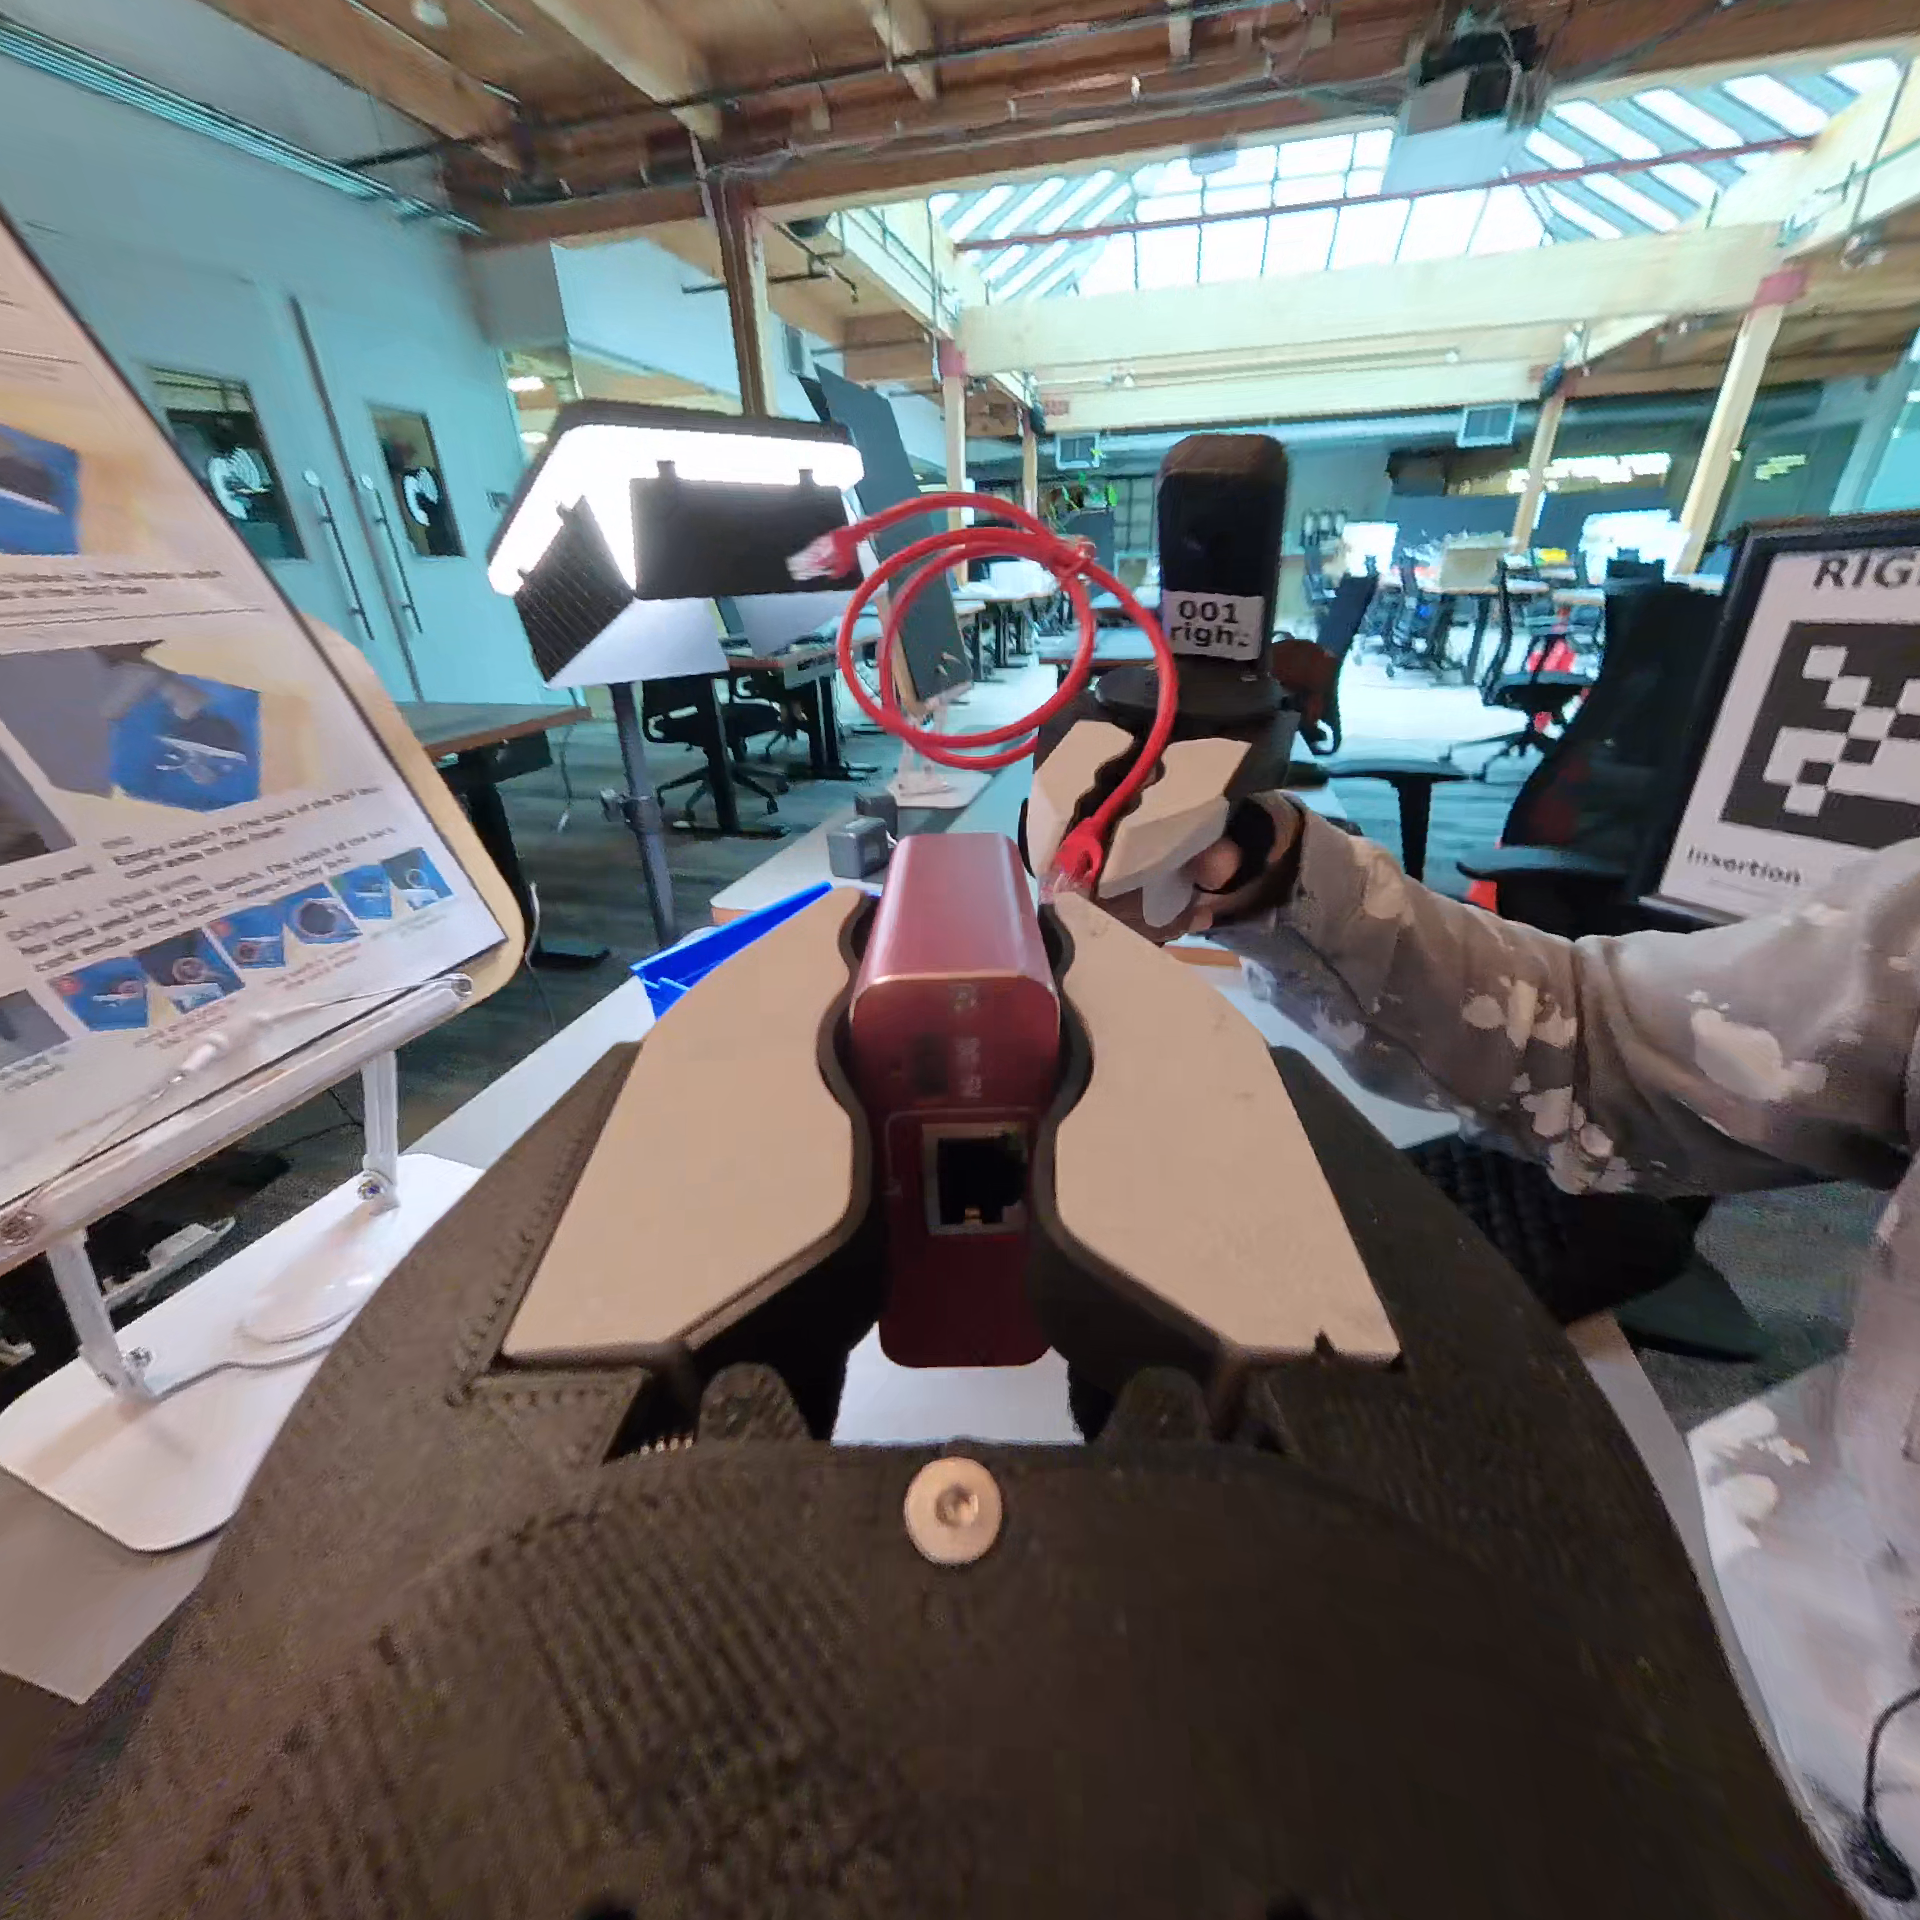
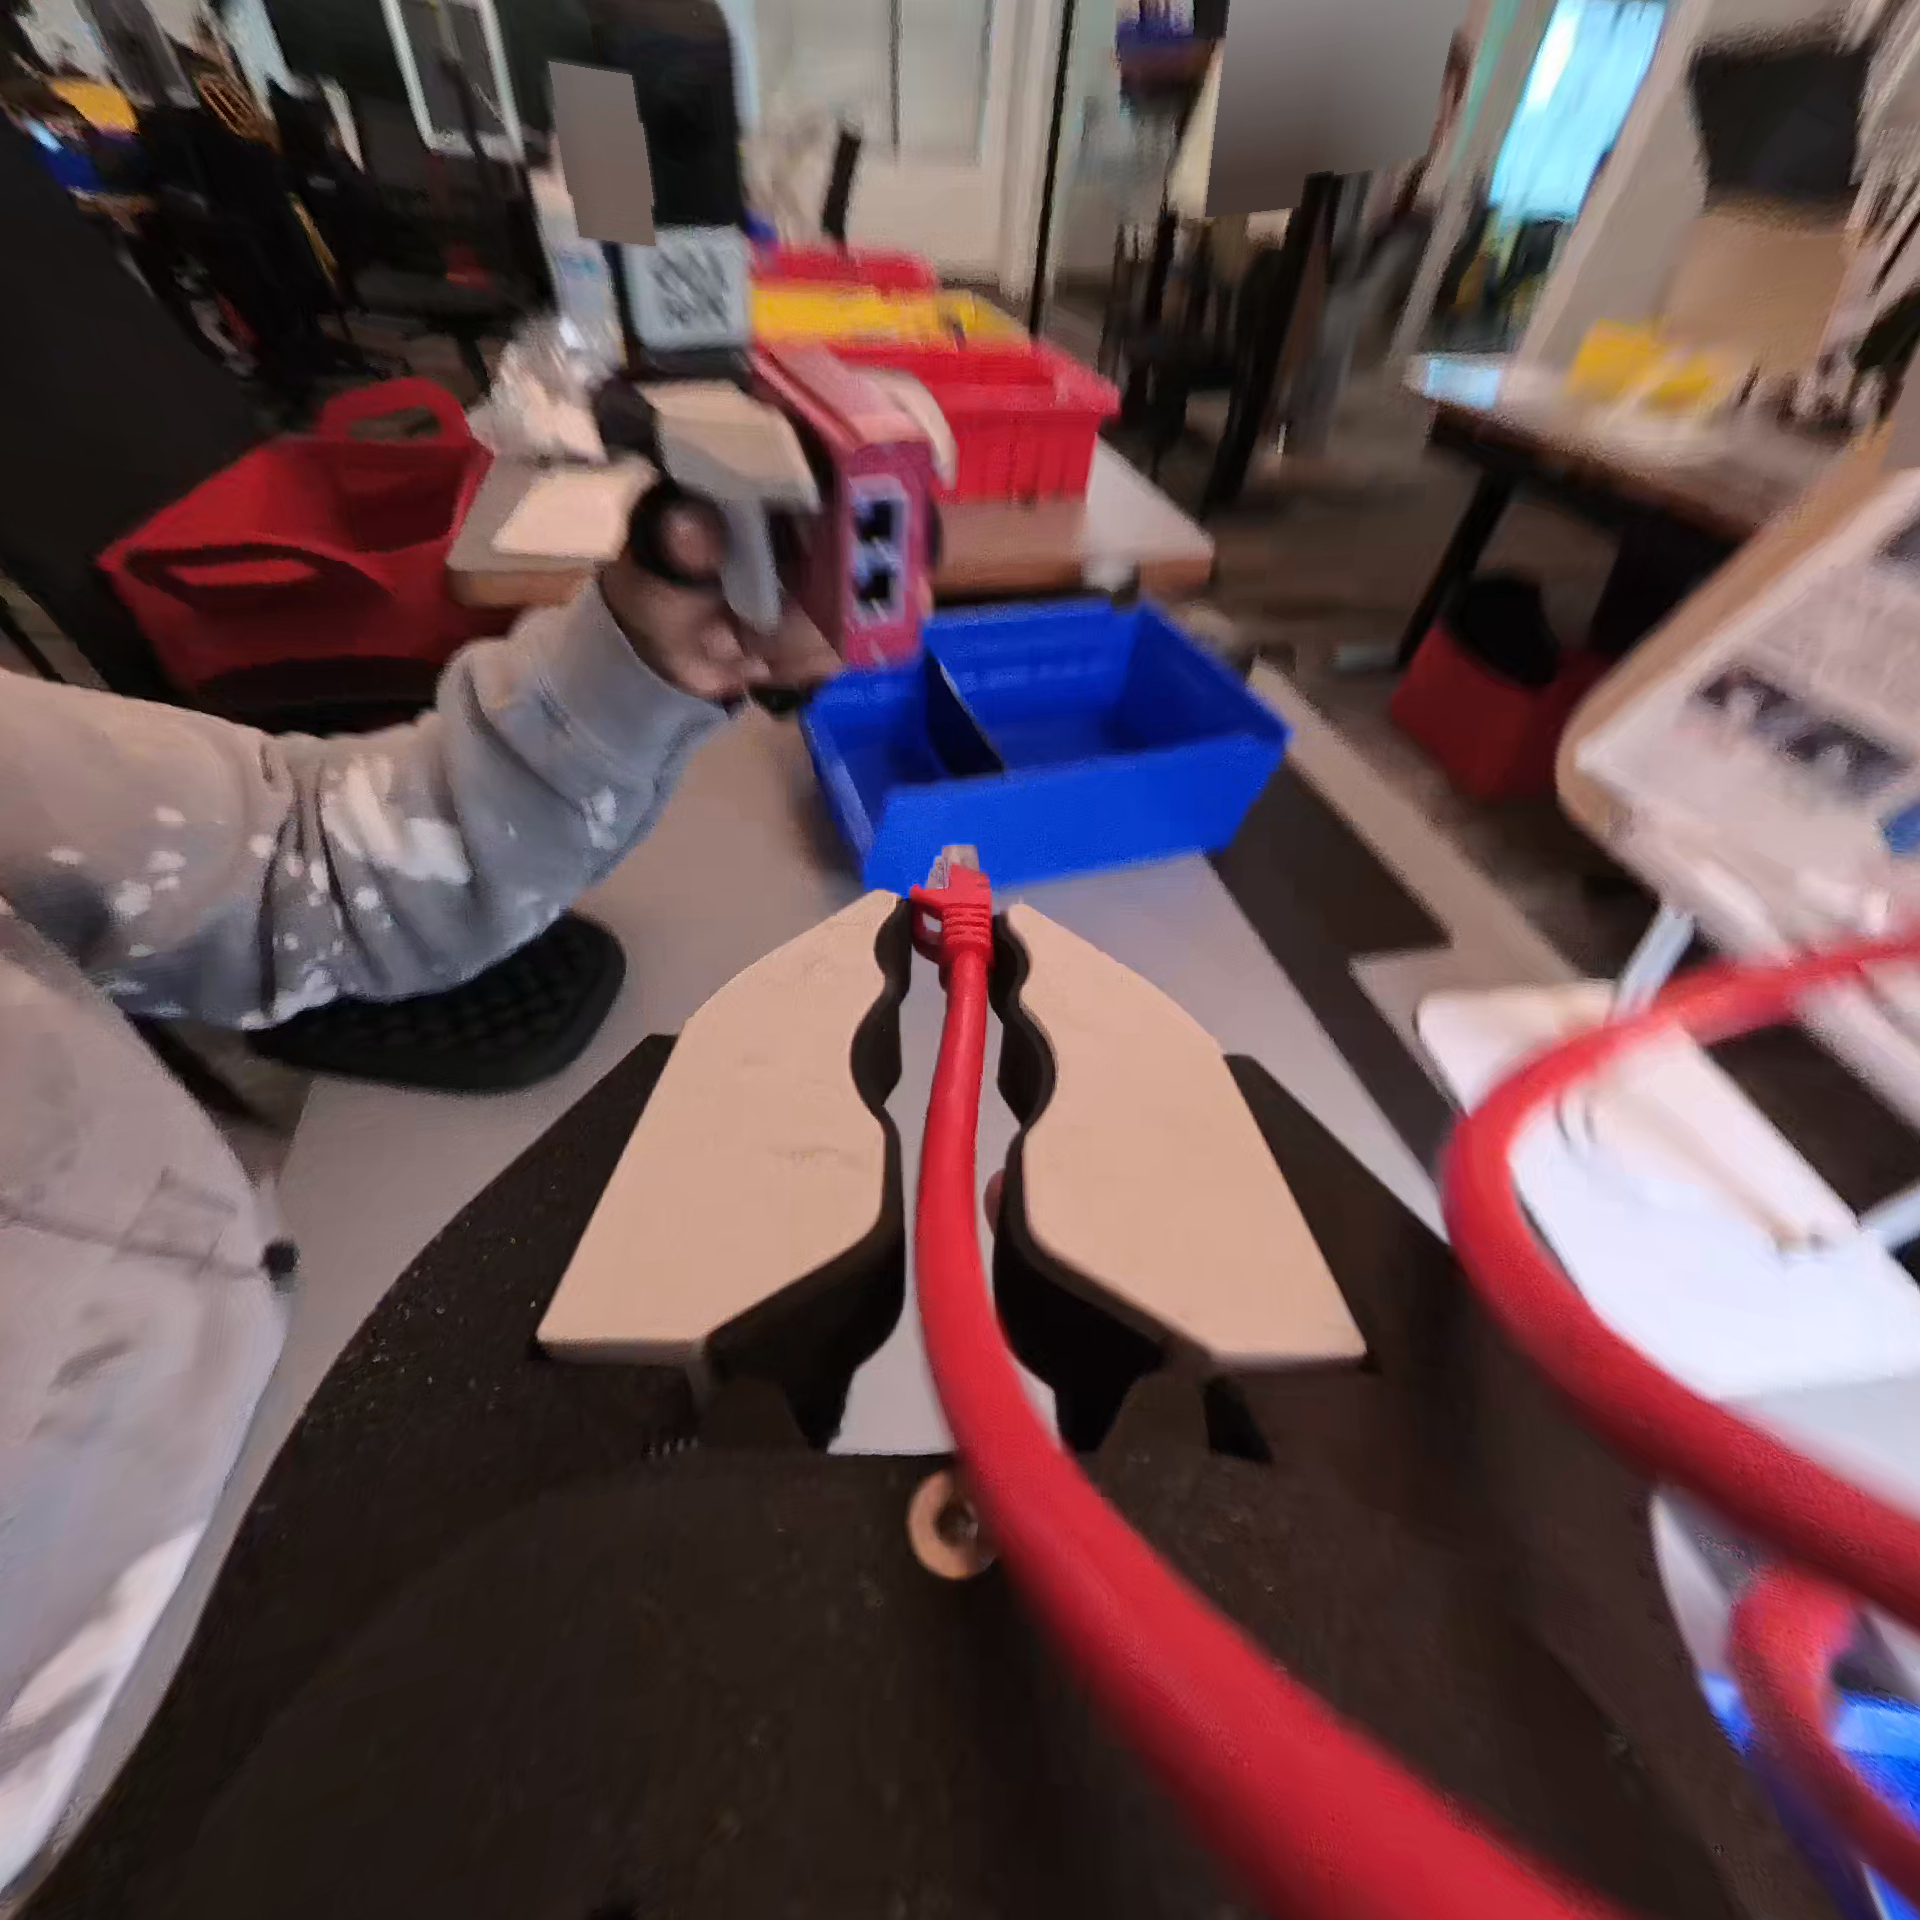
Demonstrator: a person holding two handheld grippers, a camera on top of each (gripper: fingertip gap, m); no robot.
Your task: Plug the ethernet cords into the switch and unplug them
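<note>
Left gripper (image 1: 956, 914) clamped on boxy dark-red metal switch (image 1: 954, 1091) — right gripper (image 2: 951, 914) pinching looped red ethernet cord (image 2: 961, 1049) behind its plug.

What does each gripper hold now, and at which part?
The left gripper clamps the dark red switch by its two long sides. The right gripper grips the red ethernet cord just behind its plug.

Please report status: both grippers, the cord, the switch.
Left gripper shut on switch. Right gripper shut on red cord, plug forward, not yet inserted. Nothing between plug and ports.
</note>
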